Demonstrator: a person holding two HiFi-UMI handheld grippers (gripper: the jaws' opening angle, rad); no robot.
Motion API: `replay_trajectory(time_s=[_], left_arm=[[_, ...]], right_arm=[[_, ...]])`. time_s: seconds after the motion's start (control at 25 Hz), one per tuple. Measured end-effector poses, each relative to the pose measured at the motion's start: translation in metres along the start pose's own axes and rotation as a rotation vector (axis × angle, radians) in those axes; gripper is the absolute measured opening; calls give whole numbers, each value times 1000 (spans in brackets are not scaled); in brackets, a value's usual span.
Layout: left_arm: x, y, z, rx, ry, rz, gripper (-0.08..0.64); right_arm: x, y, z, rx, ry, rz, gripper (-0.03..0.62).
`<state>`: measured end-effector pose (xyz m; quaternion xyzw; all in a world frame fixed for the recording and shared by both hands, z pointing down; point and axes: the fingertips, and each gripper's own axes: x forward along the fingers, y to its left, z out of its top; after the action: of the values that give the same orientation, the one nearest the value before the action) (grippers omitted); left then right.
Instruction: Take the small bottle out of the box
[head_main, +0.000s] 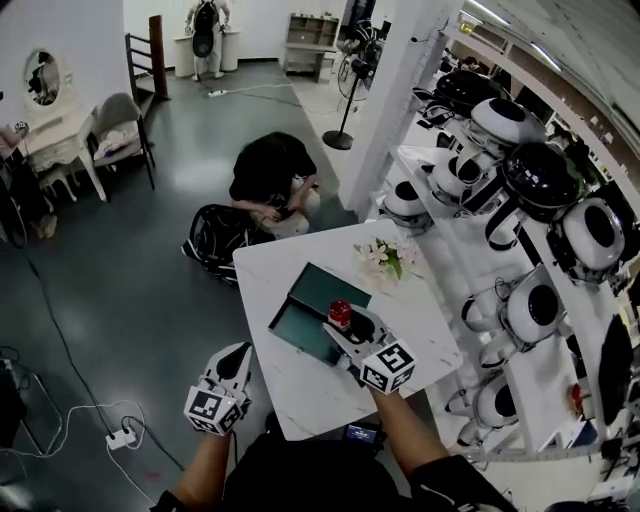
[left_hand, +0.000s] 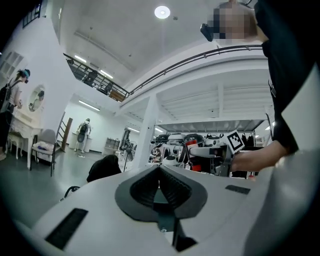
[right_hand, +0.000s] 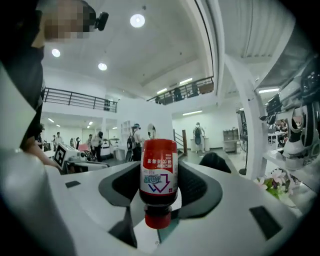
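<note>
So the surface was a white table (head_main: 300, 385) in the middle of the head view, on a dark grey floor (head_main: 130, 280) in a big open room. Right side of the frame was all white shelves (head_main: 470, 240) crowded with round black-and-white robot heads. Upper left had a vanity with an oval mirror (head_main: 42, 78) and a chair (head_main: 120, 125), and a standing fan (head_main: 345, 110) was at top centre.

A person (head_main: 272, 180) was crouched on the floor just above the table's far edge, next to a black bag (head_main: 215, 235). A small bunch of flowers (head_main: 385, 255) lay on the table's upper right, and a power strip (head_main: 122, 436) sat on the floor at lower left.

The teal box (head_main: 318, 310) lay open mid-table. The right gripper (head_main: 342, 328) had its jaws clamped on the small bottle (head_main: 340, 314), red cap end toward its own camera, over the box's right edge. Couldn't tell if it was fully clear of the box.

The left gripper (head_main: 238, 354) hung off the table's lower left edge, jaws together with nothing in them.
</note>
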<state>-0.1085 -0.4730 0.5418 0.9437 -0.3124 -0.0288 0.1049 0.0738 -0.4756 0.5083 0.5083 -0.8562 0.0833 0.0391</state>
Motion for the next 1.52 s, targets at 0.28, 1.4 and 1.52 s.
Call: replay_trajectory(time_s=[0.28,1.4,1.52], left_arm=[[-14,-56,18,66,-35,-1,17],[-156,-223,19,57,-85,82,15],[-172,-223,23,50,-103,57,17]], right_arm=[[-92,24,39,-26,-232,-3,236],[-298,123,-22,18,-322,-73,236],[-303,139,-17,2,-330,-105,236]])
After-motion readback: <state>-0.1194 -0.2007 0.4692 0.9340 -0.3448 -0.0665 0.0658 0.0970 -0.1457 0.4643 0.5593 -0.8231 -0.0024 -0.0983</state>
